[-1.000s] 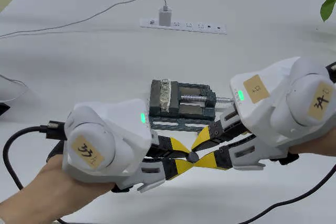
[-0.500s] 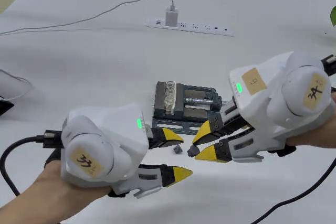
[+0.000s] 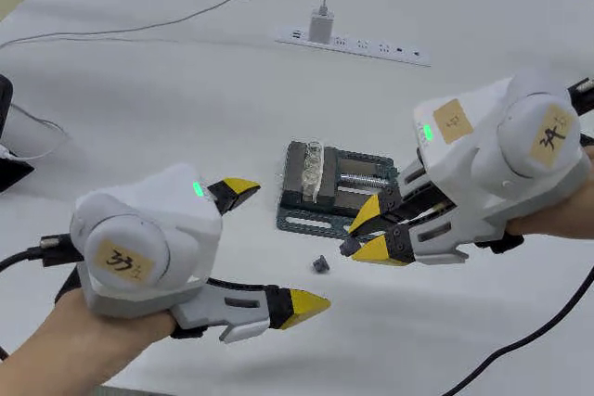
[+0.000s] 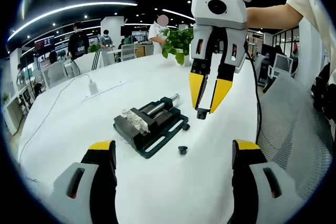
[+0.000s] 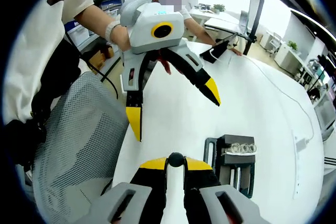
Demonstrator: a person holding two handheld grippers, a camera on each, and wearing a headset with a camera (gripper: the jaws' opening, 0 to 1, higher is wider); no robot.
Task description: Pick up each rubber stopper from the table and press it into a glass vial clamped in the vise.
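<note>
Rubber stopper [image 5: 176, 159] is pinched between the right gripper [image 3: 347, 243] tips, beside the vise [image 3: 357, 194]. A second stopper [image 3: 320, 264] lies between the vise and the tabletop's near edge. The left gripper [image 3: 277, 245] is spread wide.

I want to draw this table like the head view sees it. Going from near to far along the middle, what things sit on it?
Loose rubber stopper → vise holding glass vials → white power strip with a charger plugged in.
</note>
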